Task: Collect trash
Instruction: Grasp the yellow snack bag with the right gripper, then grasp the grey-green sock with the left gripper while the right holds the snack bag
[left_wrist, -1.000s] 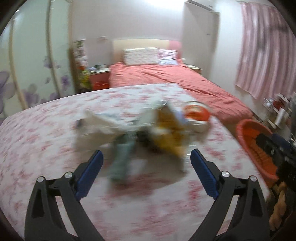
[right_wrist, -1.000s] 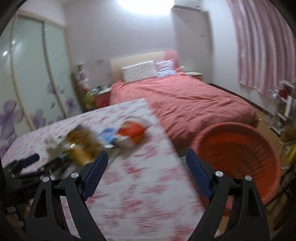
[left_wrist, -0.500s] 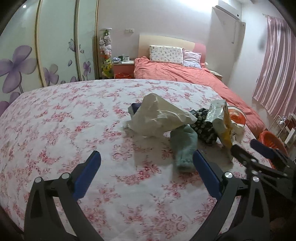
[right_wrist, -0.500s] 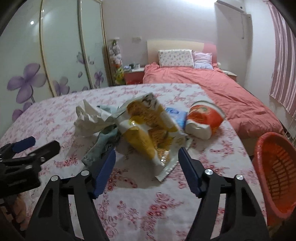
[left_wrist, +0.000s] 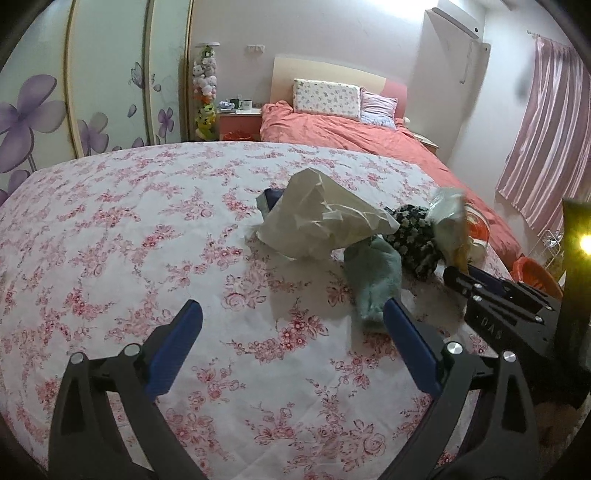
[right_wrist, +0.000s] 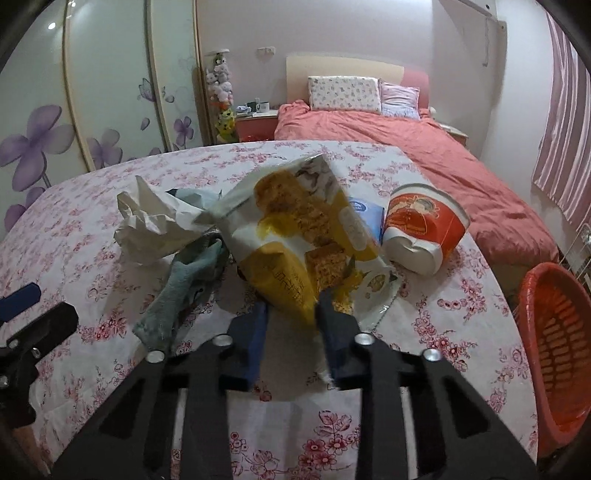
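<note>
Since half a second ago the right gripper (right_wrist: 290, 314) has narrowed from a wide spread until its blue fingers (right_wrist: 255, 332) pinch the lower edge of the yellow snack bag (right_wrist: 295, 236), which stands tilted up from the table (right_wrist: 424, 332); the left gripper (left_wrist: 291, 325) has kept its fingers (left_wrist: 173, 347) spread wide and empty over the floral cloth. Left of the snack bag lie a pale green sock (right_wrist: 181, 288) and a crumpled white paper bag (right_wrist: 155, 225), touching one another. Right of the snack bag a red-and-white paper cup (right_wrist: 424, 229) lies on its side, with a blue packet (right_wrist: 365, 214) partly hidden between the two. From the left wrist view, the sock's toe lies just beside the right-hand finger, and a dark flower-printed cloth (left_wrist: 413, 236) sits behind the sock. An orange basket (right_wrist: 554, 347) stands beyond the table's right edge. Farther back are a bed with a coral cover (right_wrist: 424, 147) and a wardrobe with purple flower panels (right_wrist: 74, 110).
</note>
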